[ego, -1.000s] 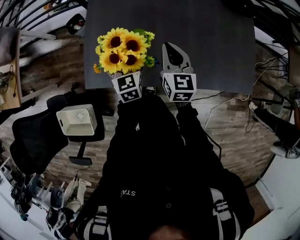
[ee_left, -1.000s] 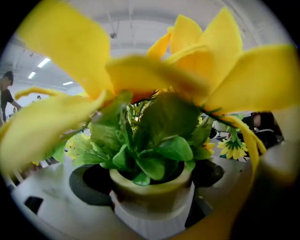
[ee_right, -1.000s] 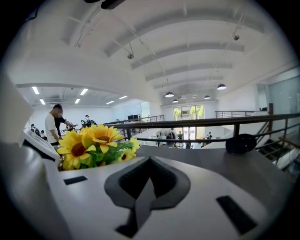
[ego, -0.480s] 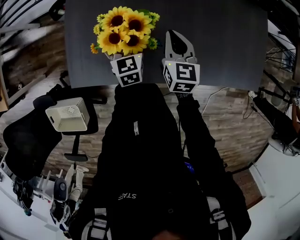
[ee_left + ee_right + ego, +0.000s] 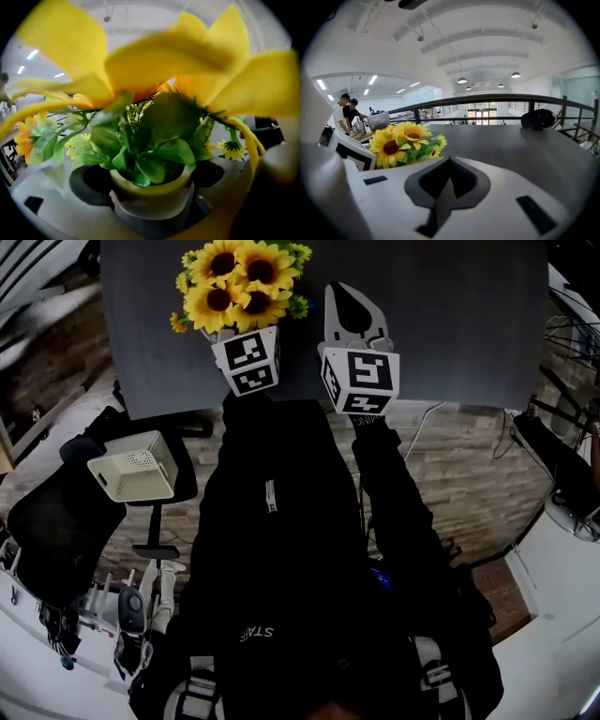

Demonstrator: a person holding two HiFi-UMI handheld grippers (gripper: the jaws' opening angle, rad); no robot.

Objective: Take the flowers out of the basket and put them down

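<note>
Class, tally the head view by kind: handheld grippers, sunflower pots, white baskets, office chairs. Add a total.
Two-jaw grippers: 2 (left gripper, right gripper)
Yellow sunflower bunch in pale pot: 1
White perforated plastic basket: 1
Black office chair: 1
Total: 5

White letters on the person's dark top (image 5: 281,559), seen upside down, read "STAF", perhaps "STAFF"; nothing else is legible.

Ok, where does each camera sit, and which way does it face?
Head view: on the person's head, facing steeply down at the grey table, sunflowers, right tongs; dark sleeves show.
Left gripper view: on the left tongs, looking along them, shut on the sunflowers' pot.
Right gripper view: on the right tongs, shut and empty, facing across the table.
Shared: sunflowers, in all three.
</note>
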